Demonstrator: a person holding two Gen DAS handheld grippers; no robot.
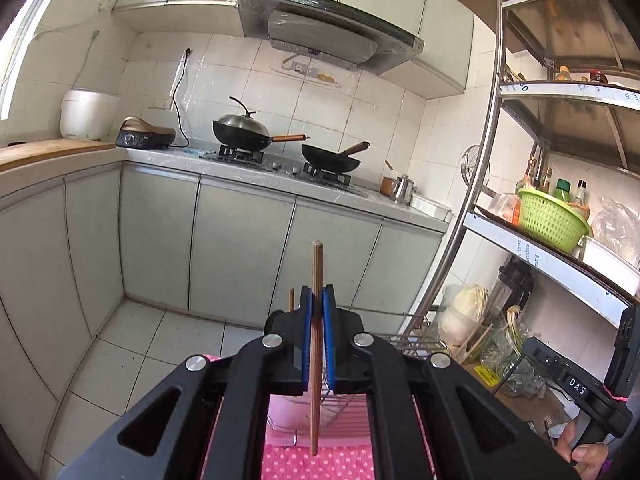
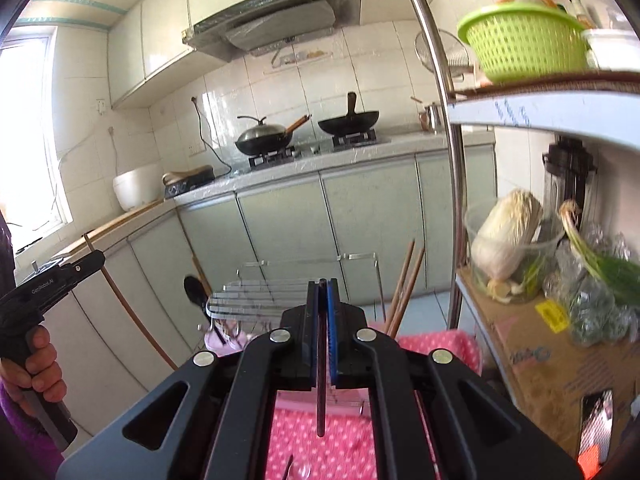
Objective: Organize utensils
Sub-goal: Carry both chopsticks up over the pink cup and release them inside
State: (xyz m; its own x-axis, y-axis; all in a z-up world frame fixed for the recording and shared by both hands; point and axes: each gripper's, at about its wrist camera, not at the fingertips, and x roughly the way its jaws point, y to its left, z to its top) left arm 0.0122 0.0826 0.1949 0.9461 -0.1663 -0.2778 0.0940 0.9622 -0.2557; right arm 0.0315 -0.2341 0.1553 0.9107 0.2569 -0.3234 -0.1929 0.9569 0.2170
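My left gripper [image 1: 318,294] is shut on a brown wooden chopstick [image 1: 317,264] that stands upright, sticking out above and below the blue pads. A second thin stick tip [image 1: 292,300] shows just left of the fingers. In the right wrist view my right gripper [image 2: 322,285] is shut on a dark slender utensil handle [image 2: 321,408] that hangs down between the pads. Ahead of it stands a wire drying rack [image 2: 296,292] holding upright wooden chopsticks [image 2: 404,288] and a black spoon [image 2: 196,288]. Both grippers hang over a pink dotted cloth [image 2: 360,440].
A metal shelf unit [image 1: 476,216] with a green basket [image 1: 552,216] stands at the right, with cabbage [image 2: 508,232] on a lower shelf. Across the floor is a counter with two woks [image 1: 244,132]. A hand [image 2: 36,360] holds the left gripper's handle.
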